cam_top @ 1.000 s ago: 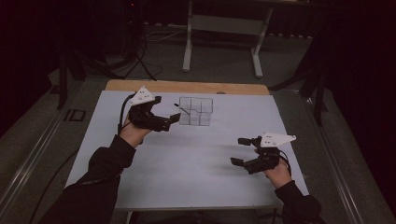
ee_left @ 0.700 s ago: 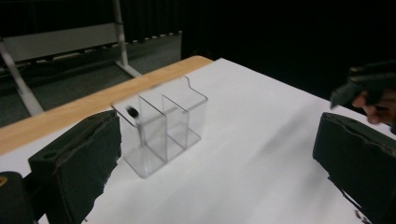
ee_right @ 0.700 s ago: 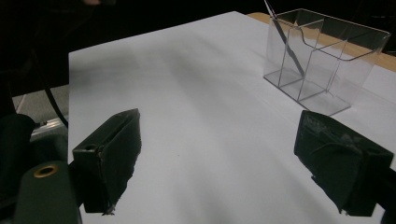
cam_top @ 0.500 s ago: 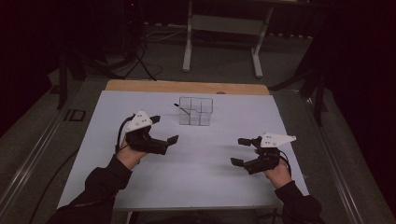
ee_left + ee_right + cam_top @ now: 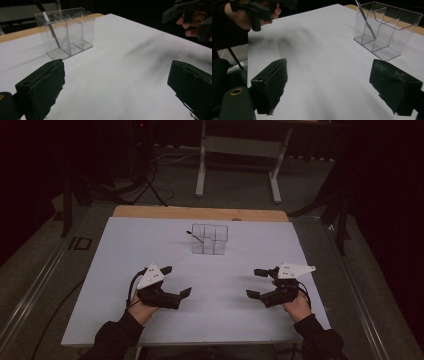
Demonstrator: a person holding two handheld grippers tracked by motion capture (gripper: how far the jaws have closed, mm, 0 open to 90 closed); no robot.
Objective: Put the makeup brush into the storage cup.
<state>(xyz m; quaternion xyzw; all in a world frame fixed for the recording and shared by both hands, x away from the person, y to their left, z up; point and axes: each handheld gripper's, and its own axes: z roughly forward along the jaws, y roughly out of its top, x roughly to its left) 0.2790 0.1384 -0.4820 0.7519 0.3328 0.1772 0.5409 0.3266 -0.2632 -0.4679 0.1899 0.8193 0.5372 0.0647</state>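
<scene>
A clear plastic organizer (image 5: pixel 210 239) with several compartments stands at the far middle of the white table (image 5: pixel 125 250). A thin dark pen (image 5: pixel 196 236) leans in its left compartment. My left gripper (image 5: pixel 177 280) hovers open at the front left, with nothing between its jaws. At the front right my right gripper (image 5: pixel 253 283) is open too and holds nothing. The left gripper view has the organizer (image 5: pixel 66 32) and pen (image 5: pixel 50 27) ahead at upper left. The right gripper view has the organizer (image 5: pixel 387 30) and pen (image 5: pixel 365 20) at upper right.
A wooden strip (image 5: pixel 200 213) runs along the table's far edge. A white metal stand (image 5: pixel 237 150) and cables (image 5: pixel 150 185) lie on the floor behind. The surroundings are dark. White table surface stretches between the grippers and the organizer.
My left gripper has drawn back from beside the organizer toward the table's front left. The right gripper has stayed in place.
</scene>
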